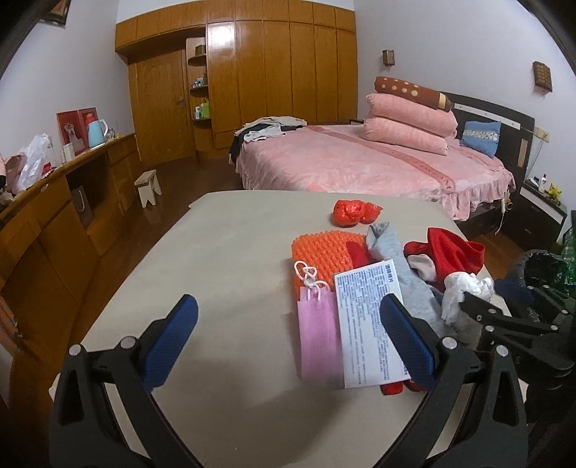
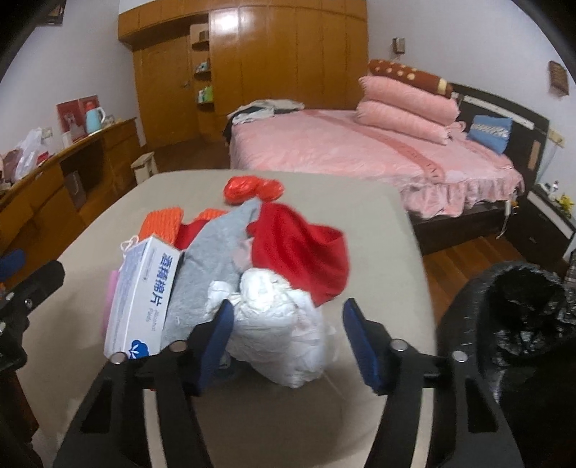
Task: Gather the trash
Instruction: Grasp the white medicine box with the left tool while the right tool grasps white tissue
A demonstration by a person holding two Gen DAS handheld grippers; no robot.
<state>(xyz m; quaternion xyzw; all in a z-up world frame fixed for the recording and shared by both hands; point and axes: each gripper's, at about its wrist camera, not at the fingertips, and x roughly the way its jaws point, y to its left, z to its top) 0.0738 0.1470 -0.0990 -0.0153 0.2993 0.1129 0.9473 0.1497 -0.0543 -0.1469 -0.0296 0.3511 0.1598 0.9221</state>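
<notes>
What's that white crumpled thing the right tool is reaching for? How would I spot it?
Start at the beige table before the pink bed. At the near end of its pile lies a crumpled white plastic bag, just in front of the red cloth. It is the only white, wrinkled lump there.

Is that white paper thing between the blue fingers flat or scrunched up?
Scrunched up: the white paper wad is a creased, lumpy ball on the table.

Standing against pale walls (image 1: 414,32): a glossy wooden wardrobe (image 1: 273,68) (open shelves set into it). Filling the right side, a bed (image 1: 345,158) under a pink cover, pillows (image 1: 410,122) stacking by the dark headboard (image 1: 504,118). Running along the left, a wooden sideboard (image 1: 72,201); a small stool (image 1: 148,185) sitting on dark wood flooring (image 1: 172,180).
</notes>
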